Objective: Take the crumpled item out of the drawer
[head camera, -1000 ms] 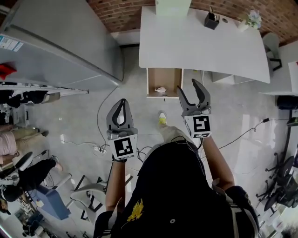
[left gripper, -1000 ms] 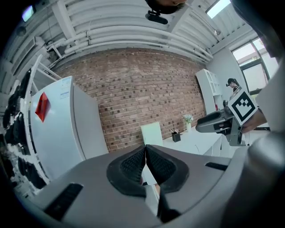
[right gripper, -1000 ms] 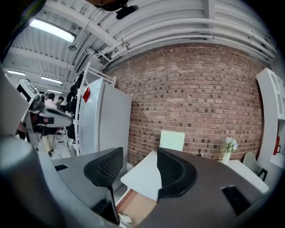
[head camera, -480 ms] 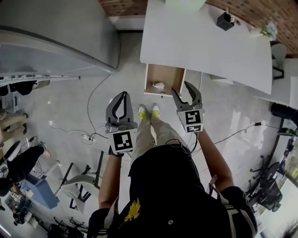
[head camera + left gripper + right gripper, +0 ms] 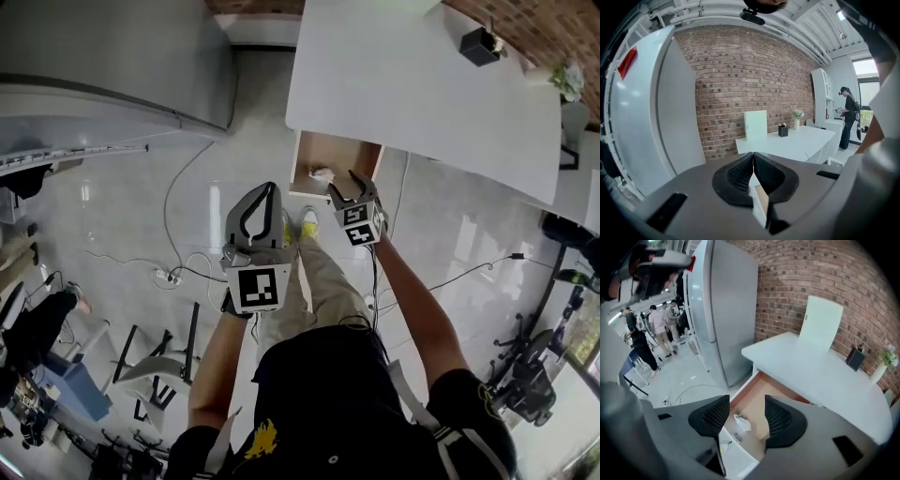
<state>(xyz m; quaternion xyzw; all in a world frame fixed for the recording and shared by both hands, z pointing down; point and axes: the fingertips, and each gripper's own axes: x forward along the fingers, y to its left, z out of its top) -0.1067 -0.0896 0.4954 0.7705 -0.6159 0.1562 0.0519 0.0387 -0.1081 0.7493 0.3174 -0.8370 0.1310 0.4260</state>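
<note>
An open wooden drawer (image 5: 354, 150) juts from under the white table (image 5: 412, 84). A crumpled white item (image 5: 322, 174) lies in the drawer's front left corner, and shows between the jaws in the right gripper view as the crumpled item (image 5: 742, 423). My right gripper (image 5: 348, 184) hangs open just above the drawer's front edge, beside the item and apart from it. My left gripper (image 5: 255, 210) is shut and empty, held over the floor to the drawer's left; in its own view the left gripper (image 5: 753, 165) points at the brick wall.
A tall grey cabinet (image 5: 112, 56) stands left of the table. Cables and a power strip (image 5: 161, 277) lie on the floor at left. A black pen holder (image 5: 479, 45) and a small plant (image 5: 567, 81) sit on the table. People stand in the background.
The person has stepped closer to the drawer. My right gripper has reached forward and down to the drawer's front edge. The left gripper stays shut at about the same place.
</note>
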